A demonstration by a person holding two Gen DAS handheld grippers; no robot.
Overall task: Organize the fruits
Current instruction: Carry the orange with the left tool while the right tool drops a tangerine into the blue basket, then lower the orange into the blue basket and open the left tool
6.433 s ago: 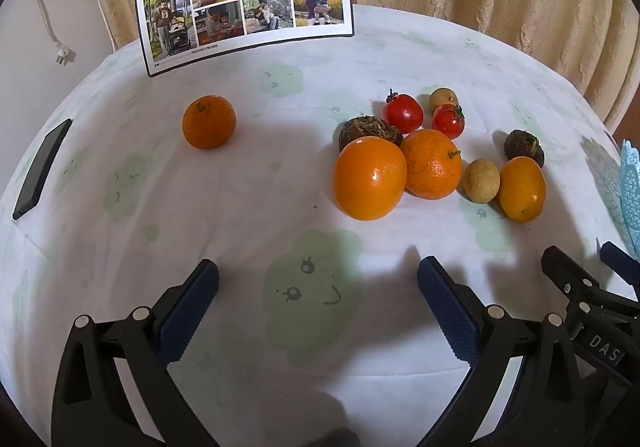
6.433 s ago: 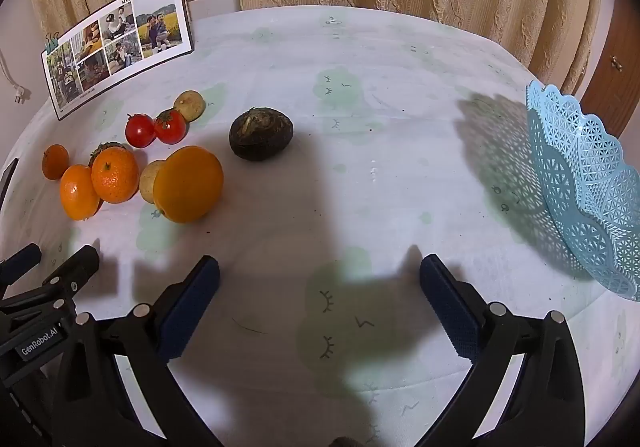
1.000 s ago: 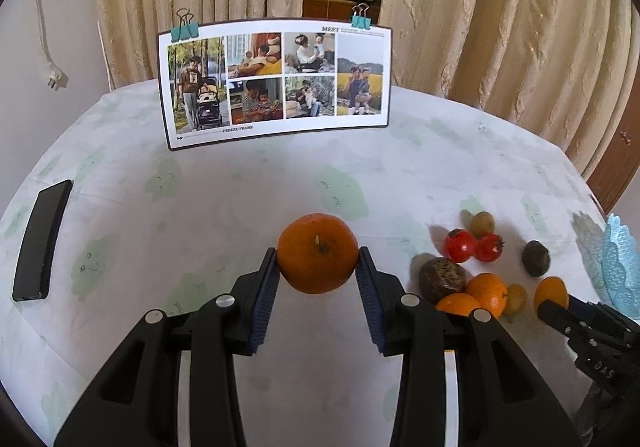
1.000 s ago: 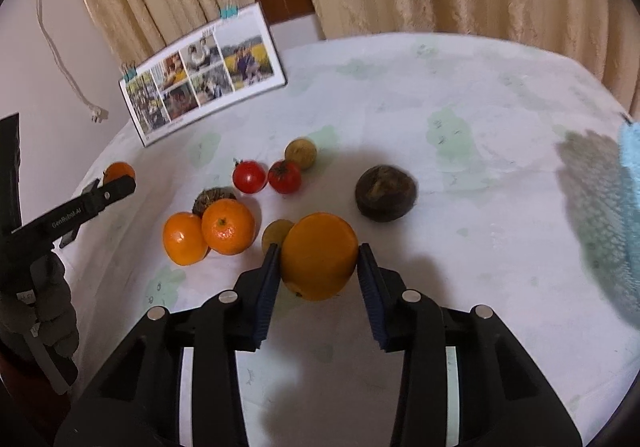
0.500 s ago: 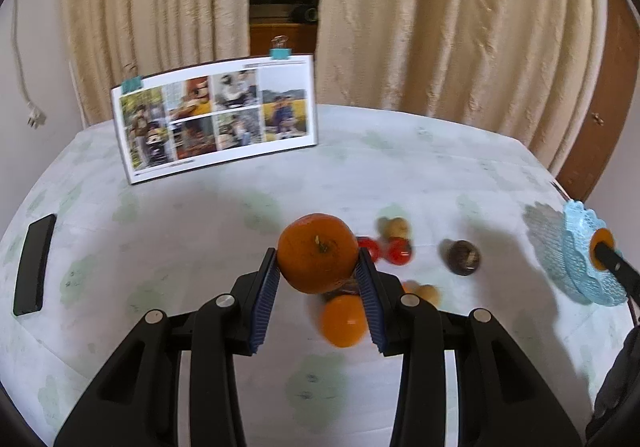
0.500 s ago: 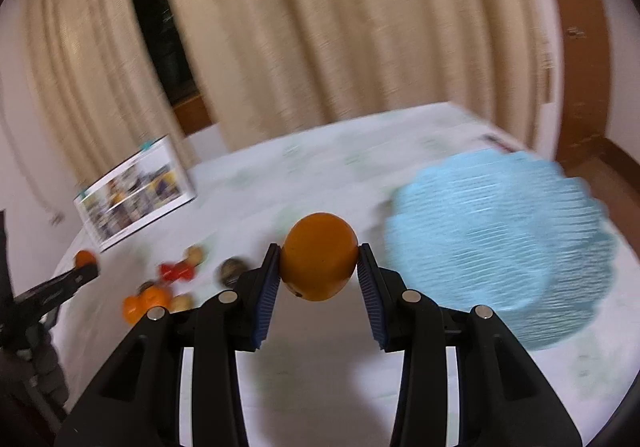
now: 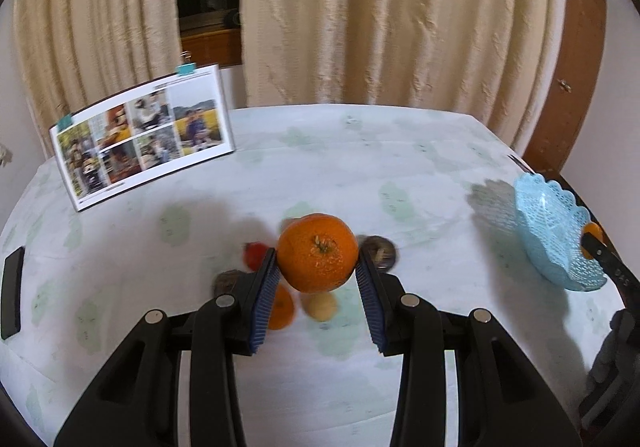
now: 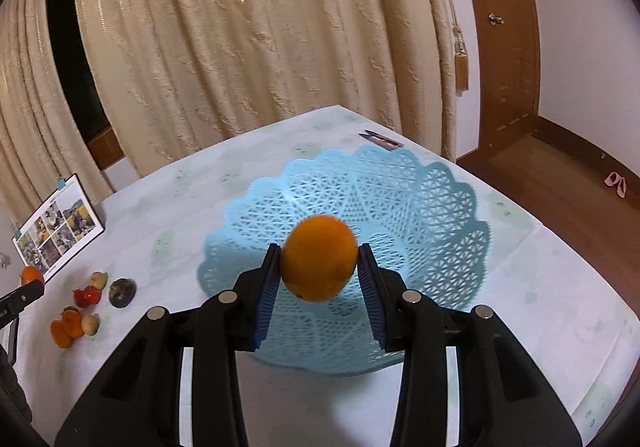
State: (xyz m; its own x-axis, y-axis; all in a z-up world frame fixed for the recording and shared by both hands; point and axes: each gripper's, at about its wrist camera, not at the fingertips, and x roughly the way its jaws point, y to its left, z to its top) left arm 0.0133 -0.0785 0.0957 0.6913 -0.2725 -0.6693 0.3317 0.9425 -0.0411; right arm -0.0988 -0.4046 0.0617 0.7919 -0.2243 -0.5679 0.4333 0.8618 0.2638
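left gripper point(image 7: 317, 276) gripping orange point(image 7: 317, 258) above table point(image 7: 360, 167) | loose fruit point(image 7: 320, 306) lying below | blue basket point(image 7: 554, 235) sitting at right edge

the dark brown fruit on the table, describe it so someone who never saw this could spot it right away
Start at the blue lattice basket on the pale tablecloth and look left to the small cluster of fruit on the cloth. The dark brown fruit lies at the cluster's basket-side edge, beside the red tomatoes. It alone is dull, dark and rough-looking; its neighbours are red, orange or pale yellow.
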